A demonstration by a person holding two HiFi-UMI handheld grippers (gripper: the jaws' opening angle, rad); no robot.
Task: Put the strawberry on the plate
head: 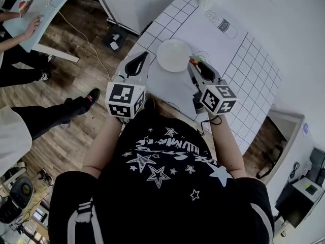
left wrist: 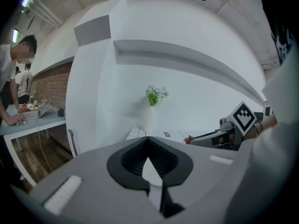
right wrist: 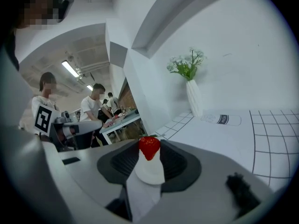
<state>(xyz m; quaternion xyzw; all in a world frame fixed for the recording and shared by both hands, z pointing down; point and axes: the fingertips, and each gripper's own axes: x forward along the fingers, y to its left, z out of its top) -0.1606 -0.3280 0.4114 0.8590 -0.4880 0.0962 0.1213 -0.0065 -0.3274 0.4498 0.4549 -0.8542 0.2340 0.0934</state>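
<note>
A red strawberry [head: 193, 62] is pinched at the tips of my right gripper [head: 194, 64], just past the right rim of the round white plate [head: 173, 55]. In the right gripper view the strawberry [right wrist: 149, 147] sits between the dark pads, which are shut on it, with the plate [right wrist: 149, 172] showing white below. My left gripper [head: 143, 59] hangs by the plate's left rim; its jaw tips meet with nothing between them [left wrist: 148, 140]. From the left gripper view, the right gripper [left wrist: 195, 139] and the strawberry [left wrist: 188, 138] show at the right.
The white table [head: 203, 34] has a grid-lined border. A clear bottle [head: 221, 24] lies on it beyond the plate, and a white vase with flowers [right wrist: 193, 96] stands at the far edge. People stand at a desk [head: 35, 14] to the left, over wooden floor.
</note>
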